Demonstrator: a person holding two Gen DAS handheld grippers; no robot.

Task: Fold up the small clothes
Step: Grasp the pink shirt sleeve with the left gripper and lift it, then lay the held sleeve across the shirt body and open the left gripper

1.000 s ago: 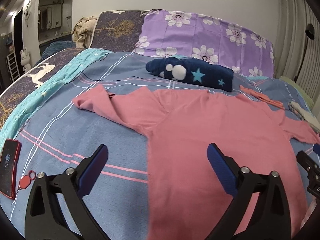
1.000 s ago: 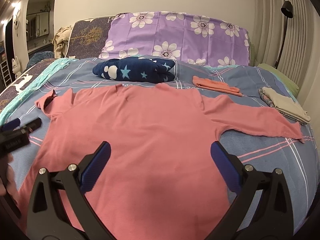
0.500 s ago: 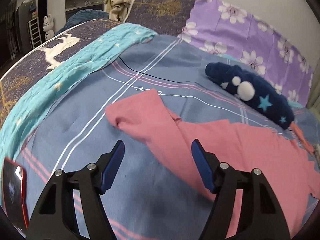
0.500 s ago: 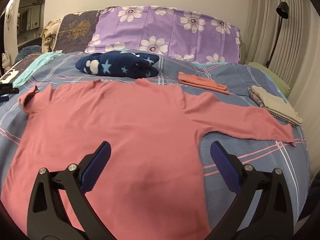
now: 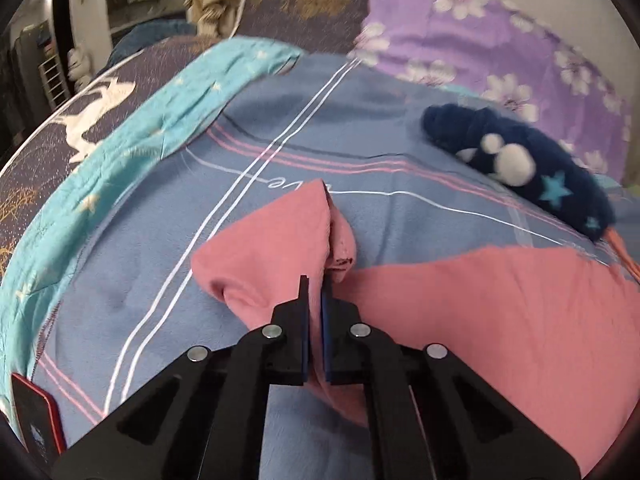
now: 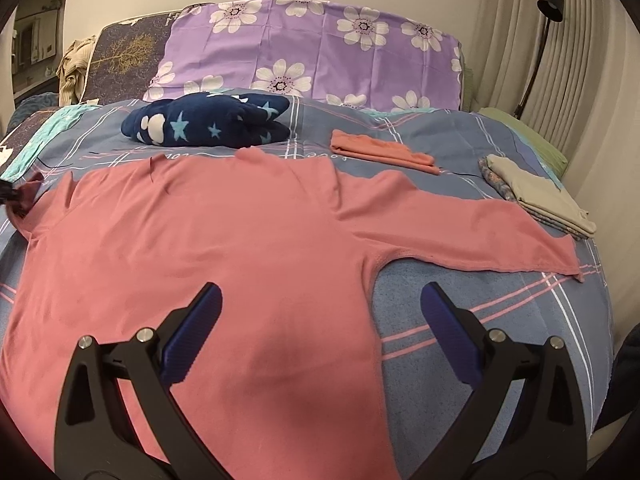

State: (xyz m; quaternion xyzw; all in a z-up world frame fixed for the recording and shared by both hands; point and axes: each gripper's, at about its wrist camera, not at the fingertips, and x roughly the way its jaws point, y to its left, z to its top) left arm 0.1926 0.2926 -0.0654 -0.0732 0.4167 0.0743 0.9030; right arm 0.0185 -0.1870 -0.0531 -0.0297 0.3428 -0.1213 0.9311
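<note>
A pink long-sleeved shirt (image 6: 224, 240) lies spread flat on the bed, and it also shows in the left wrist view (image 5: 500, 320). Its left sleeve (image 5: 276, 248) is bunched. My left gripper (image 5: 315, 292) is shut on that sleeve, with pink cloth pinched between the blue pads. The left gripper's tip shows at the far left edge of the right wrist view (image 6: 8, 196). My right gripper (image 6: 320, 308) is open and empty, above the shirt's lower right side near the armpit. The right sleeve (image 6: 480, 236) lies stretched out to the right.
A navy star-patterned bundle (image 6: 208, 126) lies behind the shirt's collar. A folded orange cloth (image 6: 380, 150) and a folded beige stack (image 6: 536, 196) lie at the back right. A red phone (image 5: 36, 424) lies at the bed's left edge. Purple floral pillow (image 6: 320, 48) stands behind.
My left gripper moved left to the shirt's left sleeve and closed on it. My right gripper shifted slightly right and stayed open.
</note>
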